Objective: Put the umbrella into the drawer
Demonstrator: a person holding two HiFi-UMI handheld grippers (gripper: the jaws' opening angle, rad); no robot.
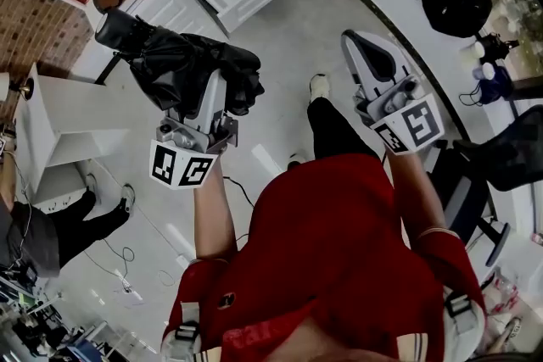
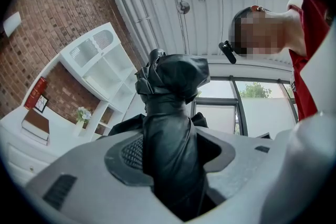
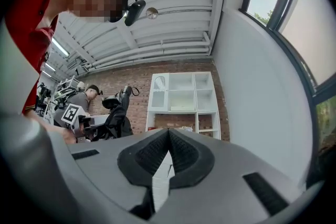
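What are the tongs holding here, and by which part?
The left tongs clamp a black folded fabric umbrella across its bundled canopy. The right tongs are shut on nothing.

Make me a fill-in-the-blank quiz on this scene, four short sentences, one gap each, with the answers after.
1. The left gripper is shut on a folded black ____.
2. Between the right gripper's closed jaws there is ____.
3. The white shelf unit stands against a wall made of ____.
4. The colour of the person's shirt is ____.

Missing words: umbrella; nothing; brick; red.
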